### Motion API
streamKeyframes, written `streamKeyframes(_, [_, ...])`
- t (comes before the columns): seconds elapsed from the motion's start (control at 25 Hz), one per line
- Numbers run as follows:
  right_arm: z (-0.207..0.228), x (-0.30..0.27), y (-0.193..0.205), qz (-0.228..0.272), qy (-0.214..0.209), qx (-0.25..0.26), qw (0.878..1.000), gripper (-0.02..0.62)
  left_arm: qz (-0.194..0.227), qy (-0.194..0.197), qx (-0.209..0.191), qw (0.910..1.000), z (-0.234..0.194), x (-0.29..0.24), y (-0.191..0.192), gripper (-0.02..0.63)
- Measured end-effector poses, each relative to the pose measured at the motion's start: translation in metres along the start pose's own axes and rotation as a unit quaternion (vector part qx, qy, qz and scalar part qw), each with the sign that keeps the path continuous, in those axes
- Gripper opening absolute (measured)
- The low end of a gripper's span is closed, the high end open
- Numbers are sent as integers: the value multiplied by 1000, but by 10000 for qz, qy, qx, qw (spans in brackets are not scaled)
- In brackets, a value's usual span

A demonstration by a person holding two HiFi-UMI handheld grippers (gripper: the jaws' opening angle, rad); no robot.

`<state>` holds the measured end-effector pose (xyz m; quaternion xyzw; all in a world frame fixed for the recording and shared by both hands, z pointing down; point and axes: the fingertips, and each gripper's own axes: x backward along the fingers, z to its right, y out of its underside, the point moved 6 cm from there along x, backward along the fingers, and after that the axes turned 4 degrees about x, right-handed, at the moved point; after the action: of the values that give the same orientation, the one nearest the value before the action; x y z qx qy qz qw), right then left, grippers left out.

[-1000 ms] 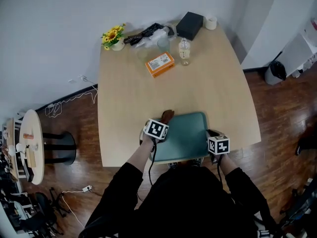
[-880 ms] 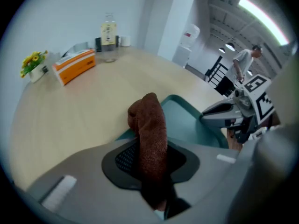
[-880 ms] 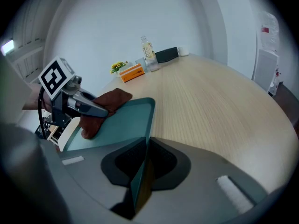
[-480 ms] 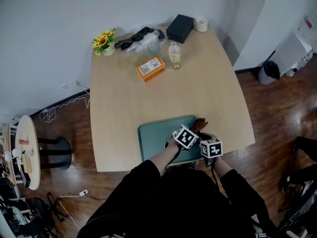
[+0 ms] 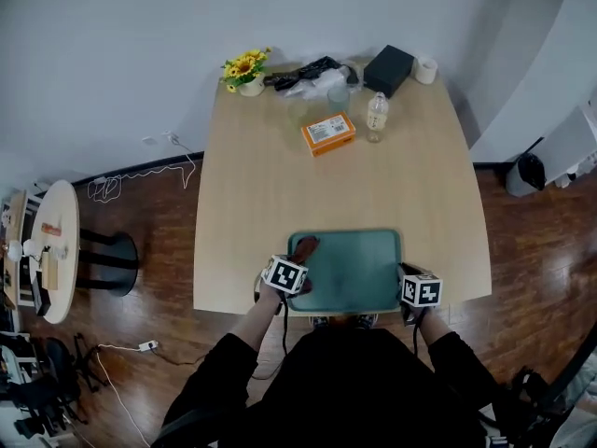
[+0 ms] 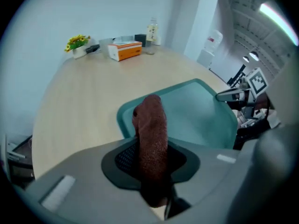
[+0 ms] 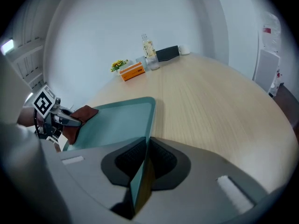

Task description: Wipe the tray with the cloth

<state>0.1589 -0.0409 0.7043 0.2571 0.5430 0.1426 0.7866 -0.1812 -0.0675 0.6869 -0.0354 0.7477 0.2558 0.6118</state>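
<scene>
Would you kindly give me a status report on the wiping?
Left gripper shut on cloth, tray's left end. Right gripper shut on tray rim. Nothing obstructing.

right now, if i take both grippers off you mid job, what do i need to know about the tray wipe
Left gripper: jaws shut on the brown cloth.
Right gripper: jaws shut on the rim of the teal tray, steadying it.
Things: the tray lies at the near edge of the table. The cloth's free end is at the tray's far left corner.
Done: cloth gripped, tray clamped, cloth brought to the tray.
Left: sweep the cloth across the tray. No dirt shows on it, so I can't tell how much is already wiped.
</scene>
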Motion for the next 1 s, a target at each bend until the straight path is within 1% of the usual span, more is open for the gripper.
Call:
streamKeyframes(0.08, [-1,-2,-1,-22,12,9,10000,29,95,169,175,9997,-8,4,6,75])
streamKeyframes(0.12, [-2,-3,-1,-28,14,15,10000,29,106,219,195,9995,-8,3,7,75])
streamKeyframes(0.24, [-5,-3,-1,-16,62,-6,10000,29,73,328,28,9994,6,-6,4,75])
streamKeyframes(0.32, [-6,-2,-1,8,101,-31,9999,28,94,624,-122,9979,30,-10,-7,75])
streamKeyframes(0.36, [-7,-2,-2,25,120,-38,9999,28,80,796,-261,9965,46,-12,-13,75])
streamKeyframes(0.44, [-9,-2,-3,61,138,-43,9999,28,16,1045,-718,9919,81,-20,-28,75])
streamKeyframes(0.52, [-9,-3,-3,80,131,-43,9999,28,-32,1199,-1234,9851,117,-30,-45,74])
streamKeyframes(0.6, [-9,-3,-3,99,115,-46,9999,28,-80,1385,-1614,9771,152,-39,-60,74])
streamKeyframes(0.68, [-8,-2,-3,121,99,-47,9999,28,-145,1628,-1839,9693,184,-45,-73,75])
streamKeyframes(0.8, [-8,-2,-3,132,63,-48,9999,28,-382,1917,-1918,9618,217,-53,-81,74])
streamKeyframes(0.84, [-8,-2,-3,131,50,-55,9999,28,-430,1922,-1967,9605,224,-55,-83,74])
streamKeyframes(0.92, [-7,-1,-2,131,35,-69,9999,26,-475,1728,-2064,9619,225,-57,-85,74])
streamKeyframes(0.96, [-7,-1,-1,132,31,-70,9999,26,-472,1659,-2055,9633,224,-57,-85,74])
streamKeyframes(1.0, [-7,0,-1,133,28,-69,9999,26,-476,1687,-1975,9645,225,-57,-84,74])
